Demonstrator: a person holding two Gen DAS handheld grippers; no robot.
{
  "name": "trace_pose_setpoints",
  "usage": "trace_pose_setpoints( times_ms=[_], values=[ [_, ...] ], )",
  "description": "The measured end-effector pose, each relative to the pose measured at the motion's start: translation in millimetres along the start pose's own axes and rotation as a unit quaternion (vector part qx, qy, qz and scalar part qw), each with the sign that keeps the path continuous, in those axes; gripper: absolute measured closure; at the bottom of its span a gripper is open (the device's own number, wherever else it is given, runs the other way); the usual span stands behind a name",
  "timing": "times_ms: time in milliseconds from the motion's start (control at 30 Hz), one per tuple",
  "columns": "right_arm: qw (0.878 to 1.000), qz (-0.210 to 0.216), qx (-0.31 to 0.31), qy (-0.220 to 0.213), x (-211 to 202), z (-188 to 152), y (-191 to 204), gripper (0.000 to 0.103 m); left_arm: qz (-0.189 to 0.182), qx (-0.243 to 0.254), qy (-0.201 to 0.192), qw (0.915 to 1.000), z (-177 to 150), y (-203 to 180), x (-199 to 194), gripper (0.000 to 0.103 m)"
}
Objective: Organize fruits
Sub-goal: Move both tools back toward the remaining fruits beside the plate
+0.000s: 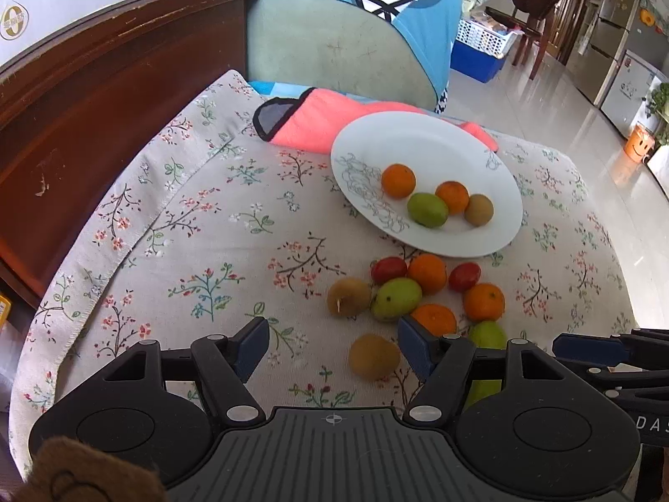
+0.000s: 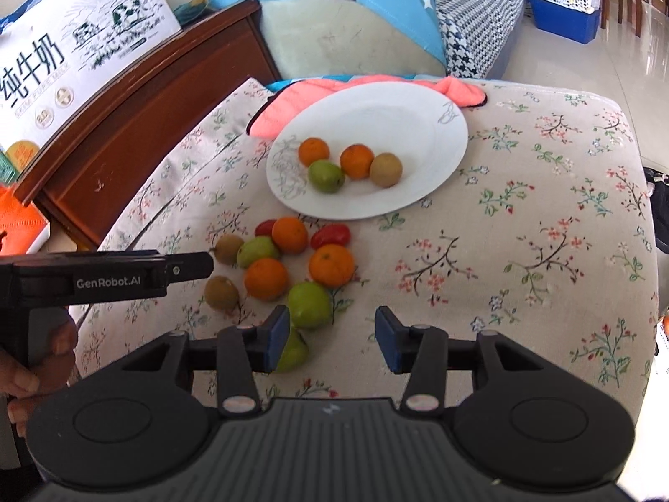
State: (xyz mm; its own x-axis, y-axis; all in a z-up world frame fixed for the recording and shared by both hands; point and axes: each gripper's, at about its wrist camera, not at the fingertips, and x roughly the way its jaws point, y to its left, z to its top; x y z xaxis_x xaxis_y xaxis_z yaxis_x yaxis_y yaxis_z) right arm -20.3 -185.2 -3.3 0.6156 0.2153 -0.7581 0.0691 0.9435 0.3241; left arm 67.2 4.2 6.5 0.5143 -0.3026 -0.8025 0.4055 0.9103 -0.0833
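A white plate (image 1: 426, 142) (image 2: 401, 117) on the floral cloth holds two oranges, a green fruit (image 1: 427, 209) and a brown kiwi (image 1: 479, 209). In front of it lies a loose pile: several oranges (image 1: 427, 272), two red fruits (image 1: 389, 270), green fruits (image 1: 395, 298) and brown kiwis. My left gripper (image 1: 332, 347) is open and empty, with a kiwi (image 1: 373, 355) between its fingers on the cloth. My right gripper (image 2: 332, 336) is open and empty; a green fruit (image 2: 308, 303) lies by its left finger, another (image 2: 292, 353) partly behind it.
A pink cloth (image 1: 317, 119) lies behind the plate. A dark wooden cabinet (image 1: 96, 96) with a milk carton box (image 2: 79, 42) stands to the left. A sofa with a blue cover (image 1: 355, 21) is behind. Tiled floor lies to the right.
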Motion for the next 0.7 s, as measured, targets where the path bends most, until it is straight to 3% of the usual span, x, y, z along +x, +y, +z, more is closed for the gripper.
trace_pose_setpoints(
  times_ms=[267, 700],
  values=[
    [0.997, 0.024, -0.071, 0.015, 7.2, -14.1, 25.6, 0.057, -0.005, 0.028, 0.001, 0.9996, -9.7, -0.8, 0.4, 0.036],
    [0.992, 0.0, -0.126, 0.016, 25.5, -19.7, 41.9, 0.057, -0.014, 0.049, 0.01, 0.9987, -13.7, -6.3, 6.2, 0.036]
  ],
)
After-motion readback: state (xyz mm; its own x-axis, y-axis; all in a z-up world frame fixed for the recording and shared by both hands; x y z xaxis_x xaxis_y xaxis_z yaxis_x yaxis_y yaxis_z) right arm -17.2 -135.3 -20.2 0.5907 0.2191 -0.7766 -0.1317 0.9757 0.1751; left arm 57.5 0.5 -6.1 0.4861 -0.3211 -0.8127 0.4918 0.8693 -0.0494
